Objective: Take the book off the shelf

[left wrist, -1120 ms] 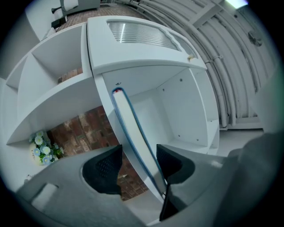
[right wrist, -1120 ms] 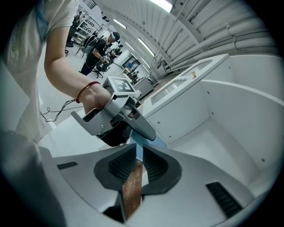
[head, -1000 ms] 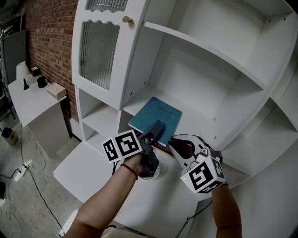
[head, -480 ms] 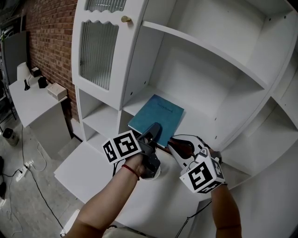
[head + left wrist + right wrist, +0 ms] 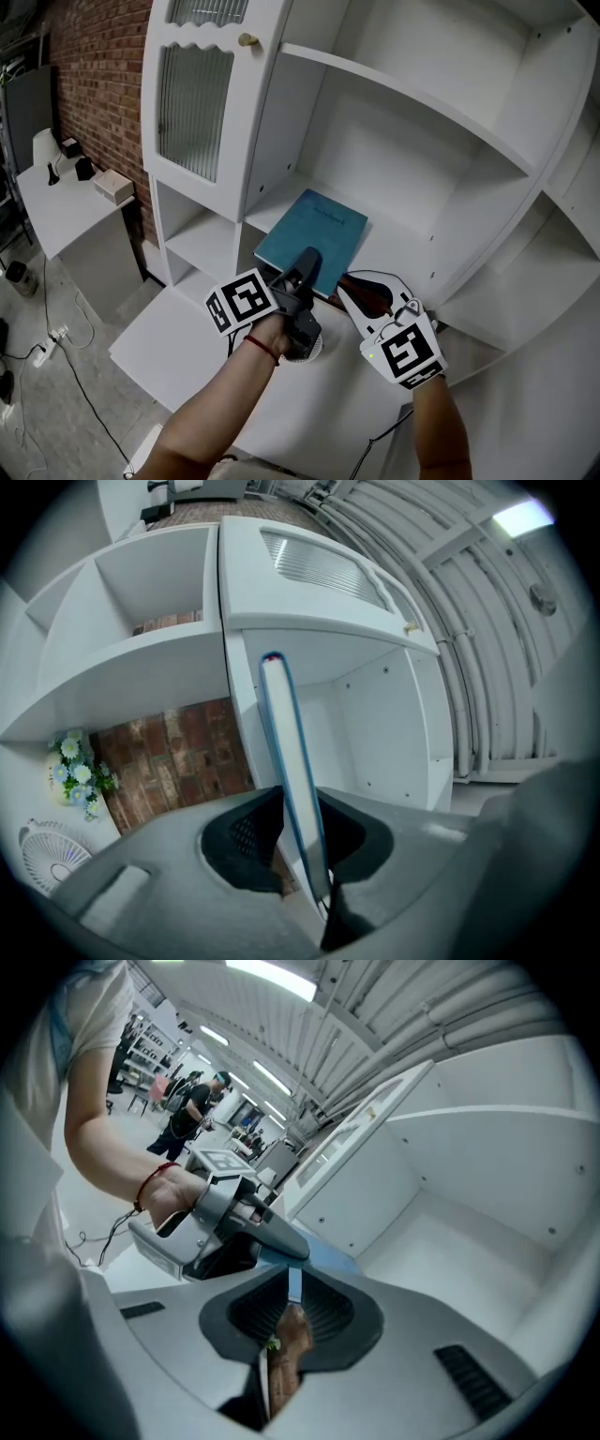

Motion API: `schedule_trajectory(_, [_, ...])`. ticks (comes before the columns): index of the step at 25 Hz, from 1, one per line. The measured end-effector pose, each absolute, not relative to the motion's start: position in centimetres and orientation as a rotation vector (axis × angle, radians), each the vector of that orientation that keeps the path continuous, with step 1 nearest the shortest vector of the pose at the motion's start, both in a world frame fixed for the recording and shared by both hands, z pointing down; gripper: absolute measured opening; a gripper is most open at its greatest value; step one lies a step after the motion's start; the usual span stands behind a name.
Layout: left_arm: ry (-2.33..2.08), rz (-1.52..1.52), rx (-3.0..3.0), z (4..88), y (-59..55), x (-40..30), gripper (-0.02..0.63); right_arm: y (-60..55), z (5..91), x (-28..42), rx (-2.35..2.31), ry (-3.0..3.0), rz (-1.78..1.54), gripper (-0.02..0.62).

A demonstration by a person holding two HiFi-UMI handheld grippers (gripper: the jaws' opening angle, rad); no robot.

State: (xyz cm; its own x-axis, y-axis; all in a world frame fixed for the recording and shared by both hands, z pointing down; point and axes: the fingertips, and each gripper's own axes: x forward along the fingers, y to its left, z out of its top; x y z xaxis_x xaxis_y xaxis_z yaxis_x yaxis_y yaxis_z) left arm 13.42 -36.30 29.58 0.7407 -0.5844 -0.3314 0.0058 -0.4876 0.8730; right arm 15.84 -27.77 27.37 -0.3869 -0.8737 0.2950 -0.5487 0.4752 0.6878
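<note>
A thin teal book (image 5: 317, 228) lies flat on the white shelf (image 5: 412, 246), its near edge over the shelf's front. My left gripper (image 5: 306, 266) has that near edge between its jaws, which are closing, with the pads against both covers. Seen along those jaws, the book (image 5: 286, 752) runs edge-on away from the left gripper (image 5: 314, 864). My right gripper (image 5: 360, 285) hovers just right of the book's near corner, shut on a brown thing (image 5: 286, 1340) that I cannot identify. The left gripper (image 5: 251, 1224) shows on the book (image 5: 326, 1260) in the right gripper view.
A cabinet door (image 5: 192, 103) with ribbed glass and a brass knob (image 5: 247, 40) stands left of the open shelf. A white counter (image 5: 173, 339) lies below my arms. Further left a small table (image 5: 56, 211) carries boxes. Cables trail on the floor.
The left gripper's jaws have narrowed onto the book's near edge. Both grippers and the book have hardly shifted in the head view.
</note>
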Motion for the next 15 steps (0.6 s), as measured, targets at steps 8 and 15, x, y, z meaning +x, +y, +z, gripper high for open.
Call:
schedule_trajectory(8, [-0.388, -0.833, 1.967, 29.8, -35.7, 12.9, 0.066, -27.9, 28.0, 16.5, 1.384, -2.288, -0.479, 0.052])
schedule_trajectory(15, [-0.337, -0.877, 2.007, 29.3, -34.6, 12.3, 0.057, -27.8, 28.7, 16.5, 1.509, -2.421, -0.317, 0.054])
